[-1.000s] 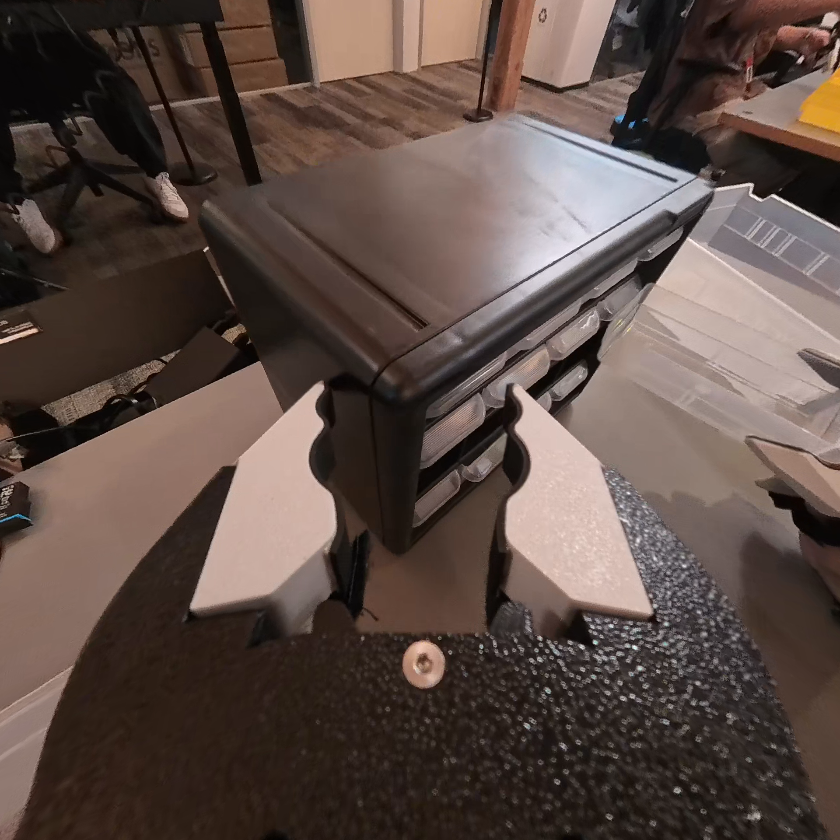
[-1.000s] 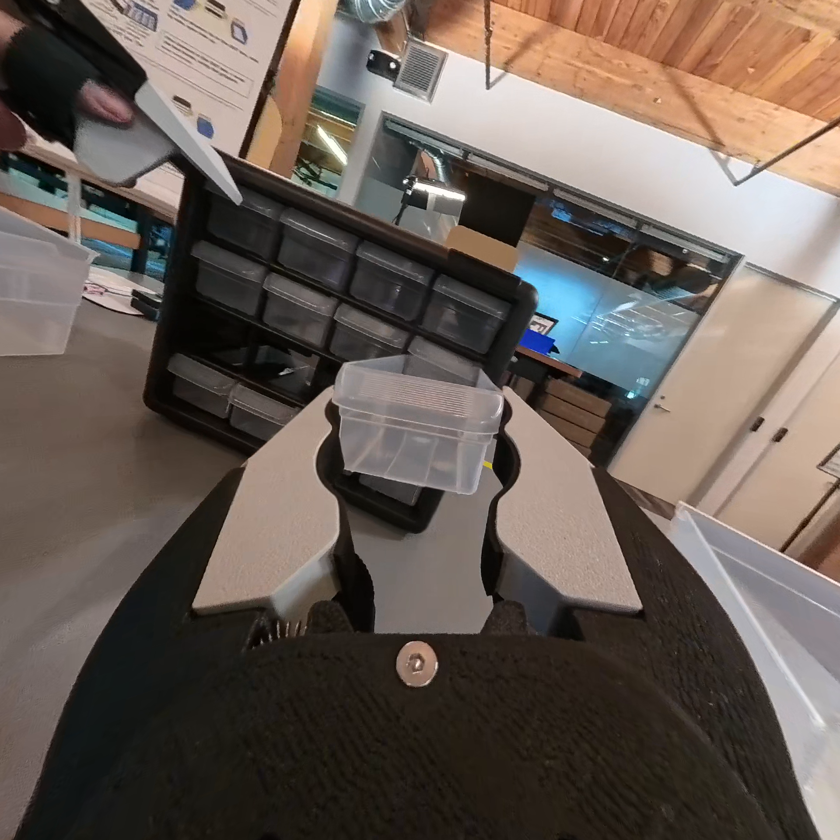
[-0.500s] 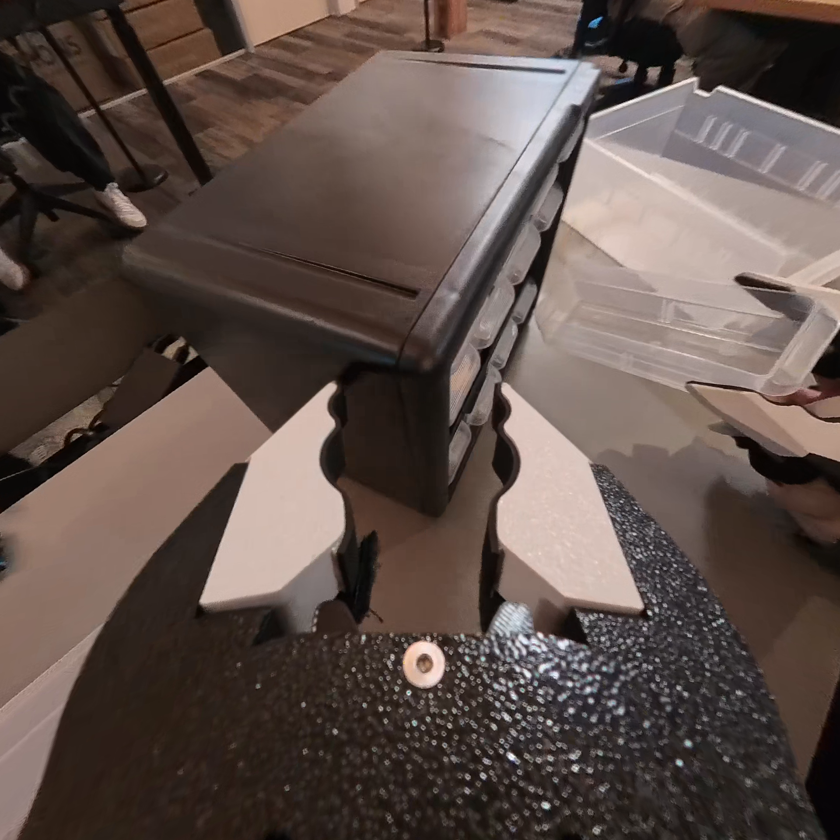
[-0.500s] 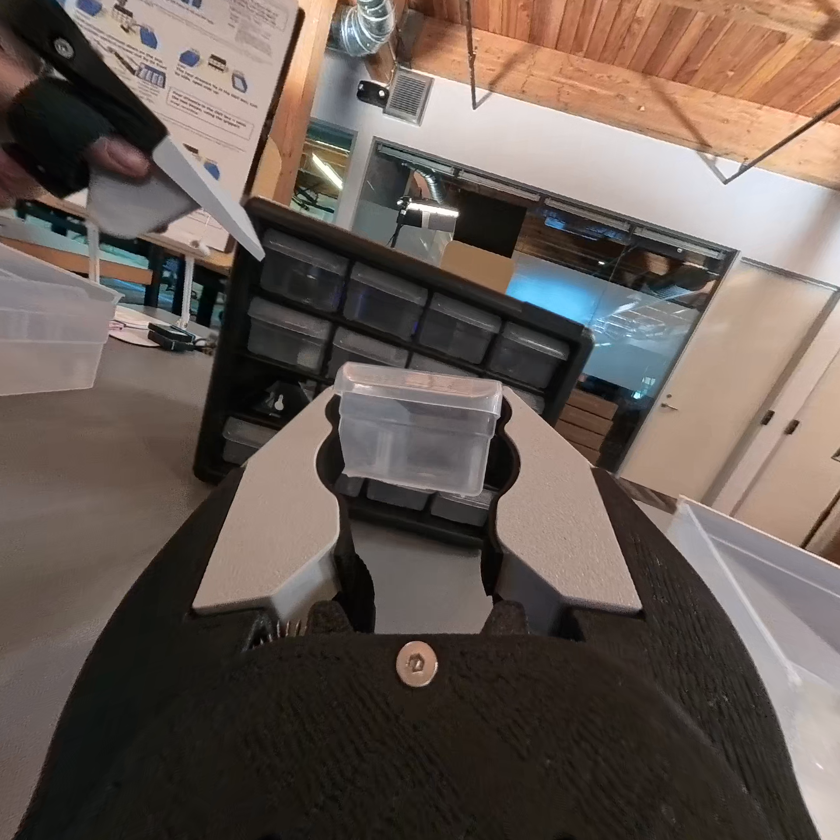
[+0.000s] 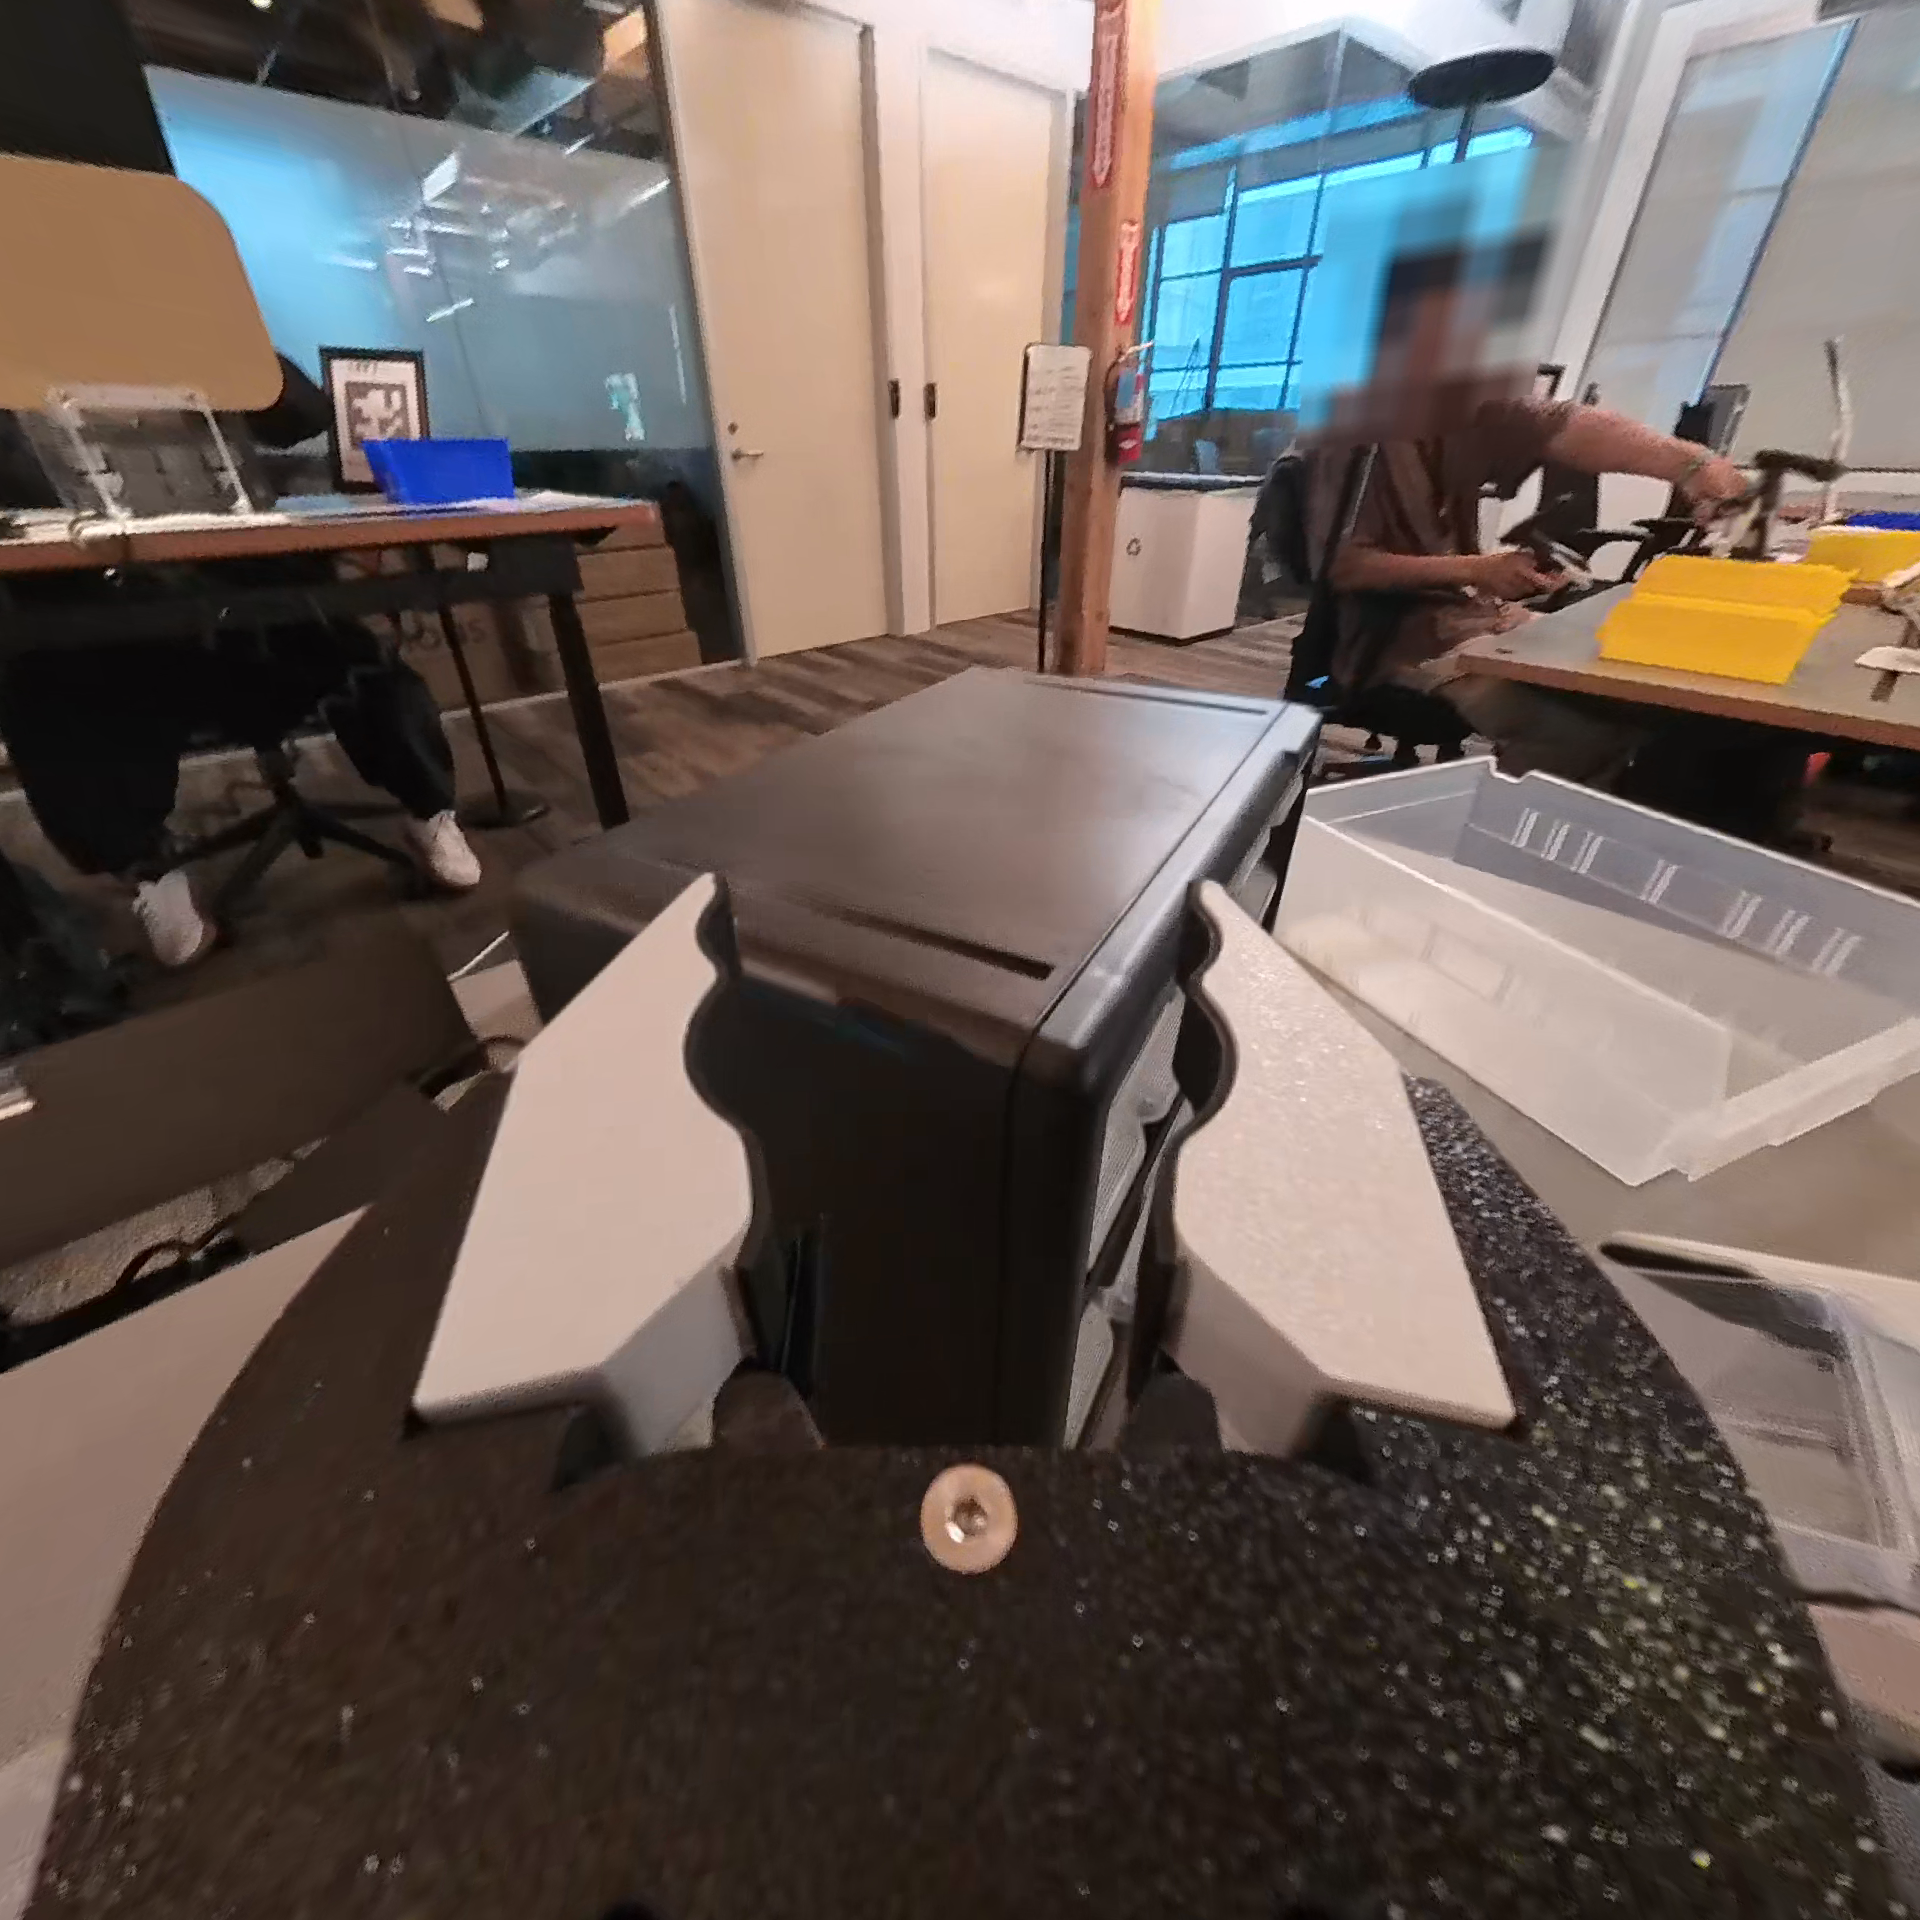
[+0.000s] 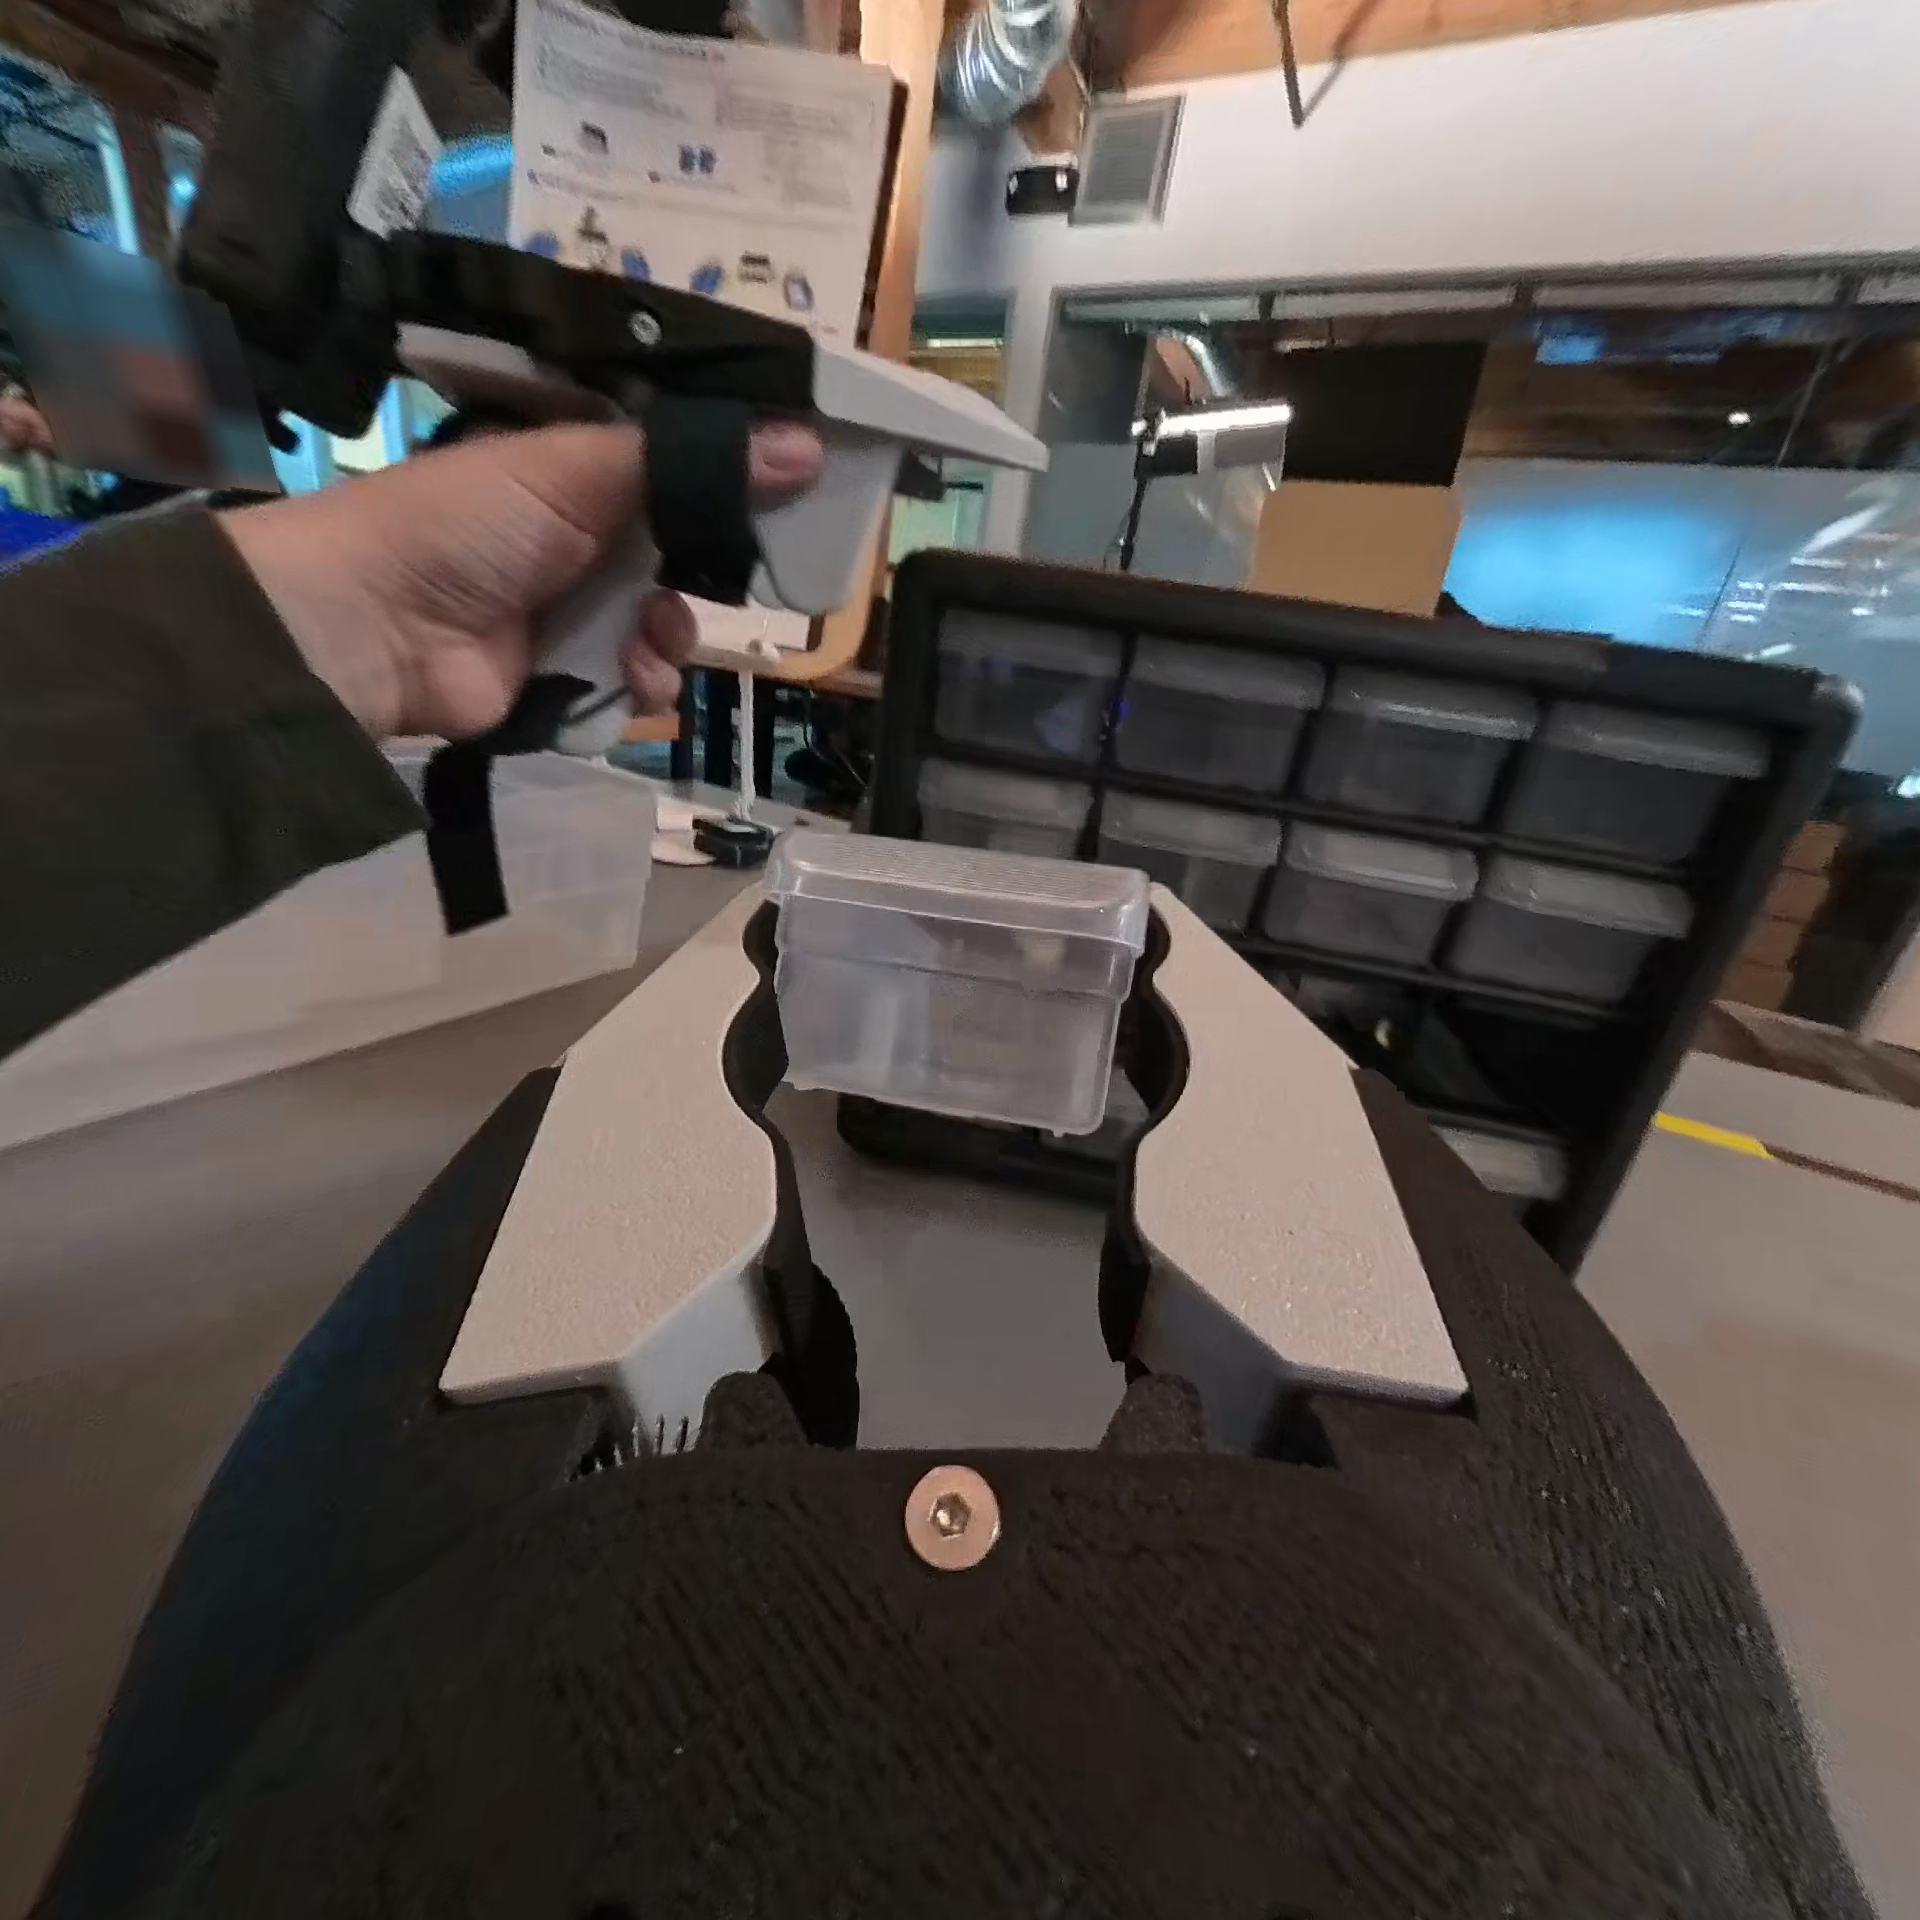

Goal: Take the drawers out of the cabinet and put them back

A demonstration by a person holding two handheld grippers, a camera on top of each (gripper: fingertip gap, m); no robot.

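The black cabinet (image 5: 997, 831) stands on the grey table, with its end wall towards my left gripper (image 5: 956, 935). That gripper is open, and its jaws stand either side of the cabinet's near top corner; I cannot tell whether they touch it. In the right wrist view the cabinet front (image 6: 1351, 790) shows two full rows of clear drawers and dark empty slots (image 6: 1455, 1049) lower down. My right gripper (image 6: 956, 904) is shut on a clear drawer (image 6: 956, 1008) and holds it in front of the cabinet's lower left part. A hand holds the left gripper (image 6: 914, 416) above the cabinet's left end.
A large clear bin (image 5: 1558, 956) lies right of the cabinet, and another clear bin (image 6: 561, 862) lies to its left. Behind, a seated person (image 5: 1434, 582) works at a table with yellow bins (image 5: 1714, 623). Another person's legs (image 5: 395, 748) are at the left desk.
My left gripper has dropped from above the cabinet to level with its end and now straddles the corner. My right gripper has carried the drawer closer to the cabinet front and shifted left.
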